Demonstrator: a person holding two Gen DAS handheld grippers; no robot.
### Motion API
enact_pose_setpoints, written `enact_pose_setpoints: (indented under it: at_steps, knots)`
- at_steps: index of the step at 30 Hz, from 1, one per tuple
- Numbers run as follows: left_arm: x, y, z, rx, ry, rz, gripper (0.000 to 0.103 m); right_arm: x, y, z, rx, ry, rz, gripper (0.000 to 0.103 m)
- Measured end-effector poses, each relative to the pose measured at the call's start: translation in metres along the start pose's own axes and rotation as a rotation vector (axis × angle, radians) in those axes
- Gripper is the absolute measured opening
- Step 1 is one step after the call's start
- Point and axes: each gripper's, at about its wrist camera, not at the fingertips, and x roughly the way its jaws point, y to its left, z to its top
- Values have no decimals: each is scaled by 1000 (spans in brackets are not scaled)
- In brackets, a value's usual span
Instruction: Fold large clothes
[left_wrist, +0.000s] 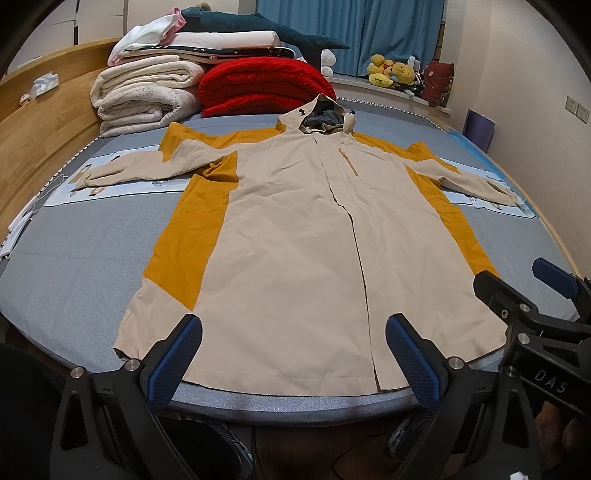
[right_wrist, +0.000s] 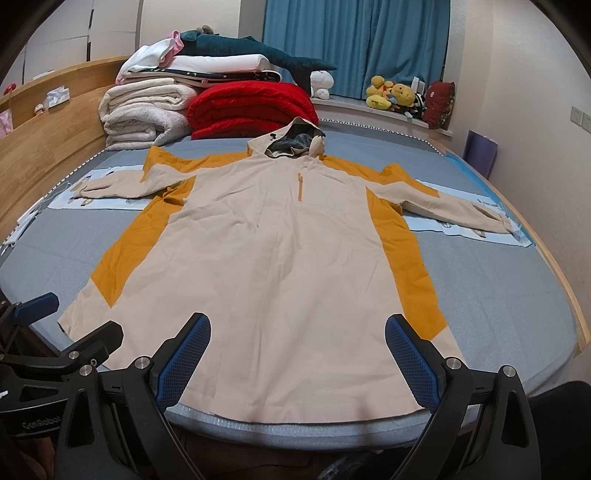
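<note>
A beige and mustard hooded jacket (left_wrist: 295, 240) lies flat, front up, on the blue-grey bed (left_wrist: 74, 280), sleeves spread to both sides, hood at the far end. It also shows in the right wrist view (right_wrist: 266, 266). My left gripper (left_wrist: 293, 354) is open and empty, hovering at the hem near the bed's front edge. My right gripper (right_wrist: 297, 350) is open and empty, at the hem a little to the right. The right gripper also shows at the right edge of the left wrist view (left_wrist: 517, 284); the left gripper shows at the left edge of the right wrist view (right_wrist: 70, 314).
Folded white blankets (left_wrist: 144, 92) and a red quilt (left_wrist: 262, 86) are stacked at the bed's far end. A wooden headboard (left_wrist: 40, 140) runs along the left. Plush toys (left_wrist: 391, 70) sit on the window ledge under blue curtains (left_wrist: 369, 29). Light-blue sheets (left_wrist: 122, 184) lie under the sleeves.
</note>
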Motion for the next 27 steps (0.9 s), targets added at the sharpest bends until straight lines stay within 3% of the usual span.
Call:
enact_pose_setpoints:
  at_steps: [5, 8, 10, 16, 20, 27]
  knots:
    - [-3, 4, 5, -1, -22, -2, 81, -3, -6, 5, 13, -15, 7, 94]
    - [-4, 8, 11, -11, -32, 5, 67, -7, -11, 13, 24, -34, 26, 94]
    - [-5, 15, 17, -32, -30, -1, 52, -10, -17, 22, 32, -48, 30, 94]
    - [-4, 36, 45, -73, -15, -6, 29, -7, -37, 64, 67, -77, 53, 86]
    - [-1, 47, 77, -48, -32, 8, 23, 5, -43, 105, 75, -99, 81, 70]
    - [13, 80, 152, -6, -100, 25, 23, 34, -35, 183, 55, -177, 73, 60]
